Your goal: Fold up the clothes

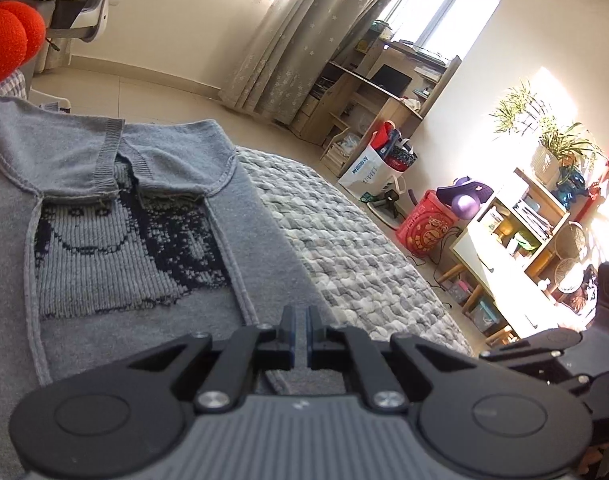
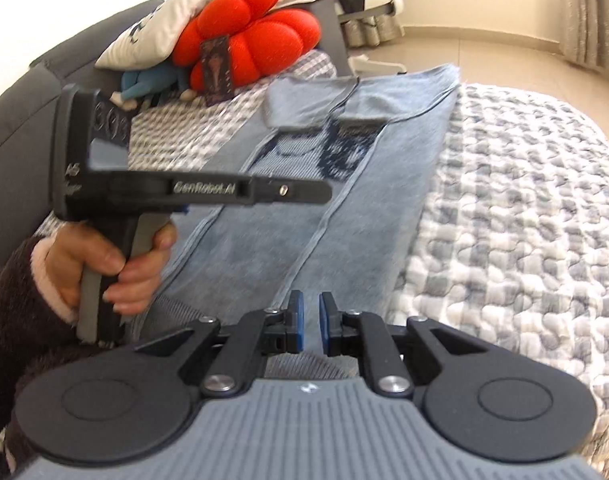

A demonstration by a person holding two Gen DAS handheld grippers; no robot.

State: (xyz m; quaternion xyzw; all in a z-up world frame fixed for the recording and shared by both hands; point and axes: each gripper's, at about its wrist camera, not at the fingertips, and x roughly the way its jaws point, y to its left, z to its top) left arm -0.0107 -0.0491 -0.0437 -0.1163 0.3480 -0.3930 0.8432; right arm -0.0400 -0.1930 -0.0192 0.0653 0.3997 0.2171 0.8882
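So the grey sweater (image 1: pixel 116 240) is lying flat on the bed (image 1: pixel 364 264), both sleeves folded in across the chest over the dark knit pattern. The left claw (image 1: pixel 301 336) is pretty much pinched together with nothing in it, hovering over the sweater's lower edge. The right claw (image 2: pixel 309 326) has a small gap between its blue pads, empty too. A red cushion (image 2: pixel 244 40) sits near the headboard end.
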